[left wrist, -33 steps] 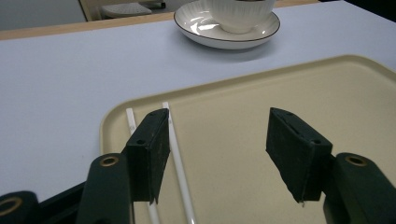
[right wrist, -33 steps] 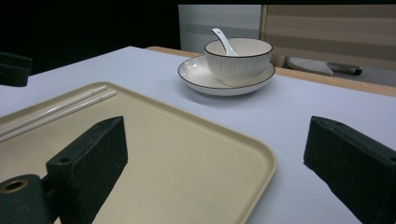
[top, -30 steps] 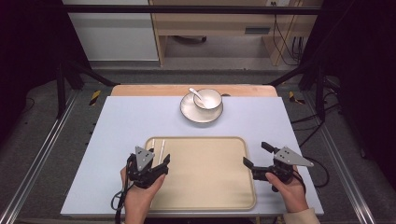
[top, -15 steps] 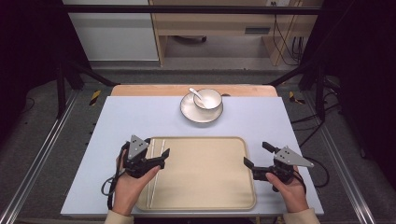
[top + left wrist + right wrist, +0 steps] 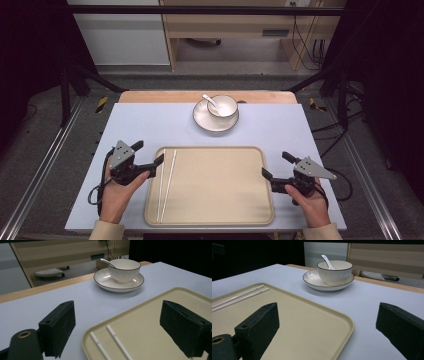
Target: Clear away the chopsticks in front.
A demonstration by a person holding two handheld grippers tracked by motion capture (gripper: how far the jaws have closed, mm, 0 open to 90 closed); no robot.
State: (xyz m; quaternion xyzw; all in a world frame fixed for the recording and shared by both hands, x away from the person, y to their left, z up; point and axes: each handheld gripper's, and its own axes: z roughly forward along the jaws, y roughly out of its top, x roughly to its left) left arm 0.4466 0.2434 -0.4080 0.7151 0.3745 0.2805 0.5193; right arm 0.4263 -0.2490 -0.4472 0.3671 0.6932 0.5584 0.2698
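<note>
Lying just beside the left hand-held gripper (image 5: 150, 162), chopsticks (image 5: 166, 184) rest on tray (image 5: 220, 200).

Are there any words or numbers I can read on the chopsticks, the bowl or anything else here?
No readable text anywhere.
Chopsticks: a tiny grey mark near each top end, too small to read.
Bowl, plate, tray: plain, no lettering.
Yellow-and-black markings on the floor: stripes only, no words.

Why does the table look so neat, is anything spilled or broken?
Nothing stands out. The chopsticks lie side by side in the tray, the spoon rests in the bowl on its plate, and nothing looks spilled or broken.
</note>
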